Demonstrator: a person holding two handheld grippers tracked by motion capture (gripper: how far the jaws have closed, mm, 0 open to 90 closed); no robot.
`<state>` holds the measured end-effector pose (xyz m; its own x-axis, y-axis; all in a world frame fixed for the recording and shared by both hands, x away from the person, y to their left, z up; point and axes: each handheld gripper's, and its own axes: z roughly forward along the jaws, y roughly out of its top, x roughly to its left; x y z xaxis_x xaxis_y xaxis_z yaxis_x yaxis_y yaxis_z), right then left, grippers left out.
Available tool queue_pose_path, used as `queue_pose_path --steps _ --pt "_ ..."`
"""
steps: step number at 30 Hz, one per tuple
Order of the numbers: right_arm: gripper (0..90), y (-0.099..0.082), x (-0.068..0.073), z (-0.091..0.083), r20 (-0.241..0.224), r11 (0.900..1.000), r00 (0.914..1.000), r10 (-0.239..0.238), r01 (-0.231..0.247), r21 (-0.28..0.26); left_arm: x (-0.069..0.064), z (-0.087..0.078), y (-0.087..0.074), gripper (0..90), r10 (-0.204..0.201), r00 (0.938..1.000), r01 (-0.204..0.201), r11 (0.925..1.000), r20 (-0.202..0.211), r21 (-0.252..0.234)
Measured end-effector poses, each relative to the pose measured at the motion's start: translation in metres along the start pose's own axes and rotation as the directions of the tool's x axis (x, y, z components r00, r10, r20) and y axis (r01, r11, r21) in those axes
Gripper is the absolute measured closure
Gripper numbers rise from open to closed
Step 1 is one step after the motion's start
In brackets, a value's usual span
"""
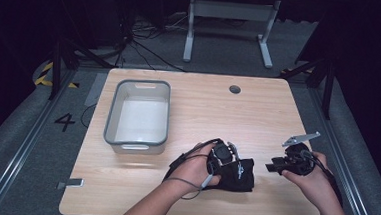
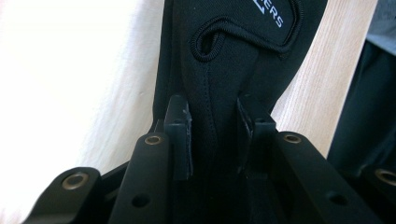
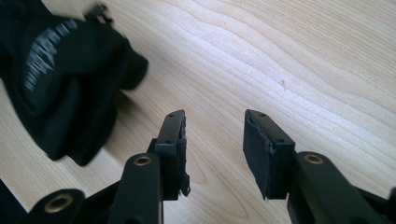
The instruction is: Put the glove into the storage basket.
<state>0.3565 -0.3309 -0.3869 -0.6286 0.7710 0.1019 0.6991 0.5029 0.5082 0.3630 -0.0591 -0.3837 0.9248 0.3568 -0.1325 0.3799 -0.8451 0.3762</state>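
The left gripper (image 1: 224, 157) is clamped on a black fabric item (image 1: 237, 174) that lies near the table's (image 1: 203, 108) front edge, a little right of its middle; in the left gripper view both pads (image 2: 183, 140) press a fold of the black cloth (image 2: 219, 84) between them, jaws partly closed around it, white lettering showing on the fabric. The right gripper (image 1: 275, 167) is held just beside the fabric, nearer the table's right edge, its jaws standing apart with nothing between them, bare wood showing in the gap (image 3: 212, 154). A grey bin (image 1: 139, 113) sits toward the left edge, well apart from the cloth
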Motion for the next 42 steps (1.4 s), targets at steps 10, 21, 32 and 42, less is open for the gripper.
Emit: queue_pose_path --steps 10,21,32,42 --pt "67.2 0.004 -0.002 0.006 -0.049 0.9997 0.9985 0.022 -0.021 0.015 0.012 -0.034 -0.006 69.0 -0.098 0.9946 0.1 0.9939 0.034 -0.047" --pt "72.1 0.013 -0.009 0.018 -0.071 0.999 0.9973 0.021 -0.019 0.04 0.019 -0.069 -0.016 69.0 -0.171 0.9852 0.171 0.9792 0.007 -0.109" --pt "74.6 0.024 -0.012 0.029 -0.094 0.9982 0.9952 0.027 -0.021 0.057 0.034 -0.103 -0.04 69.1 -0.271 0.9625 0.263 0.9474 -0.018 -0.183" --pt "74.6 0.025 -0.011 0.035 -0.101 0.9974 0.9944 0.031 -0.024 0.068 0.055 -0.132 -0.06 69.0 -0.346 0.9377 0.329 0.9163 -0.037 -0.229"
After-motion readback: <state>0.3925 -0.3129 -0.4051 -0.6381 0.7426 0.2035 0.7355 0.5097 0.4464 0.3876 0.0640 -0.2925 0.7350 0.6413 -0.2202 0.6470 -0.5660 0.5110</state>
